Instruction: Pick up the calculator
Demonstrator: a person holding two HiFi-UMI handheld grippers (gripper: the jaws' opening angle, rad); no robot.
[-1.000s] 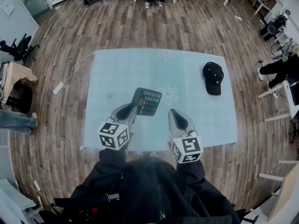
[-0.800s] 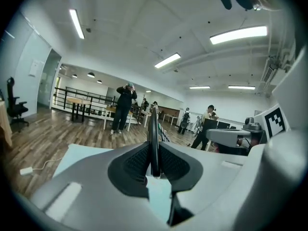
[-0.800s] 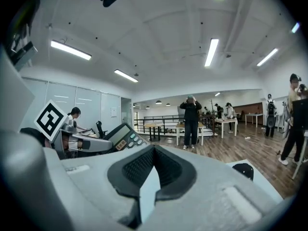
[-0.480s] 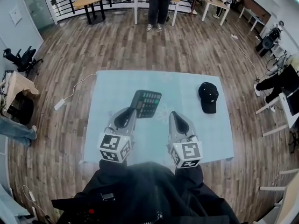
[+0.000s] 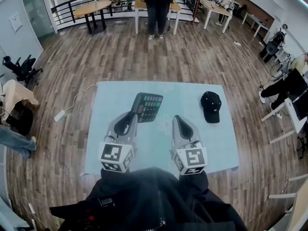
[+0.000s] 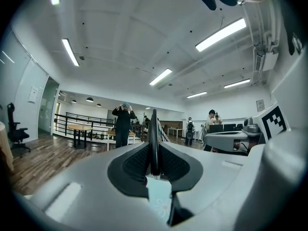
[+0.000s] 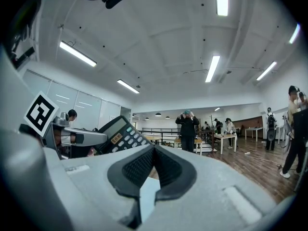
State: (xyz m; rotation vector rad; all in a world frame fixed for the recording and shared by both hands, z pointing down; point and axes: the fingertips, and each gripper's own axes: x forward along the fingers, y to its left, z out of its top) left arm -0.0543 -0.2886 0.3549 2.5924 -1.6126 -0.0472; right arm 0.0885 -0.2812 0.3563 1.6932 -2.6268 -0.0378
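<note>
The black calculator [image 5: 147,106] with green and grey keys hangs in the air above the light blue table [image 5: 219,143]. My left gripper [image 5: 133,116] is shut on its near left edge. In the left gripper view the calculator [image 6: 154,126] stands edge-on as a thin dark blade between the pads. My right gripper [image 5: 177,119] hovers beside it to the right, shut with nothing in it. In the right gripper view the calculator [image 7: 121,133] shows at the left, with the jaws [image 7: 153,161] pressed together.
A black cap [image 5: 211,106] lies on the table's right part. A white cable and plug [image 5: 61,114] lie on the wood floor to the left. A person [image 5: 158,6] stands by the far tables. More people and chairs are at the right edge.
Both grippers have risen from the table, the left one carrying the calculator up with it. The table looks smaller and farther below.
</note>
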